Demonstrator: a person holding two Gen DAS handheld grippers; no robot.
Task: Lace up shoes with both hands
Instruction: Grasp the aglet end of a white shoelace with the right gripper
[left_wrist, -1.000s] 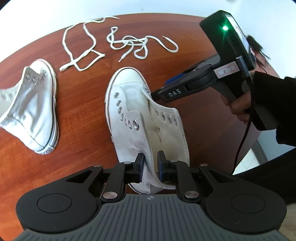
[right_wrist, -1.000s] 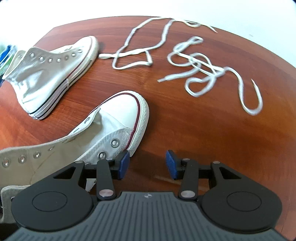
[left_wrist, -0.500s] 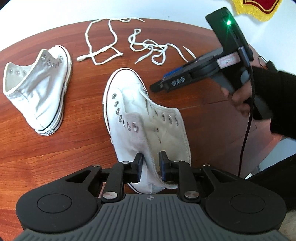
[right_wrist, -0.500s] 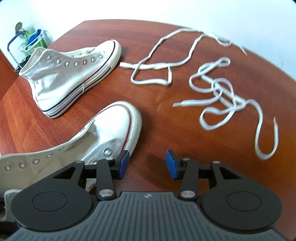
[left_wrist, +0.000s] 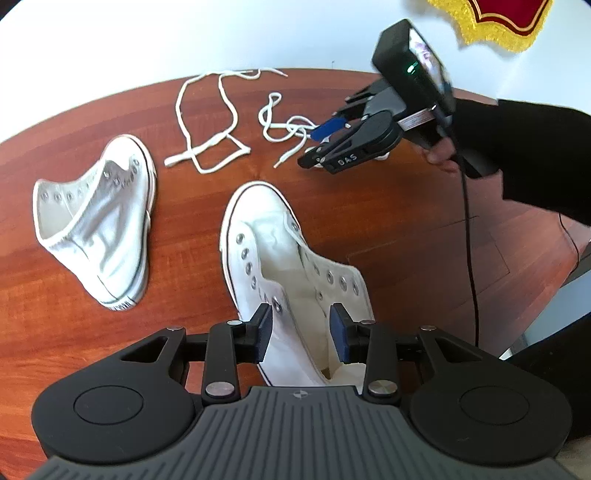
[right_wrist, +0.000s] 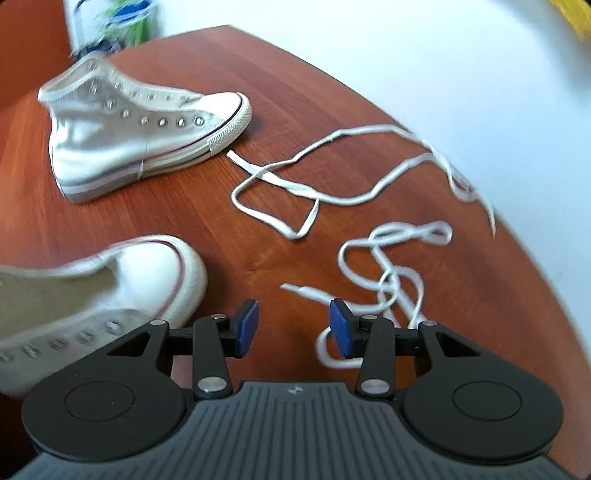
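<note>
A white high-top shoe (left_wrist: 295, 273) stands upright on the wooden table (left_wrist: 388, 229), unlaced, toe pointing away. My left gripper (left_wrist: 301, 328) is open above its heel collar, a finger on each side, gripping nothing. A second white shoe (left_wrist: 99, 229) lies on its side to the left. Two loose white laces rest beyond: one long loop (left_wrist: 210, 147) and one tangled lace (left_wrist: 284, 129). My right gripper (right_wrist: 293, 326) is open just over the tangled lace (right_wrist: 391, 273), one lace end (right_wrist: 303, 290) lying ahead of its fingers. In the left wrist view the right gripper (left_wrist: 325, 144) hovers over that lace.
The table's curved far edge (right_wrist: 369, 96) runs close behind the laces. A person's dark sleeve (left_wrist: 517, 147) and a black cable (left_wrist: 469, 240) hang at the right. A blurred green and blue object (right_wrist: 122, 14) stands off the table at the back left.
My left gripper has opened and let go of the shoe's heel collar, and has risen. The right gripper has moved away from the shoe's toe to the tangled lace.
</note>
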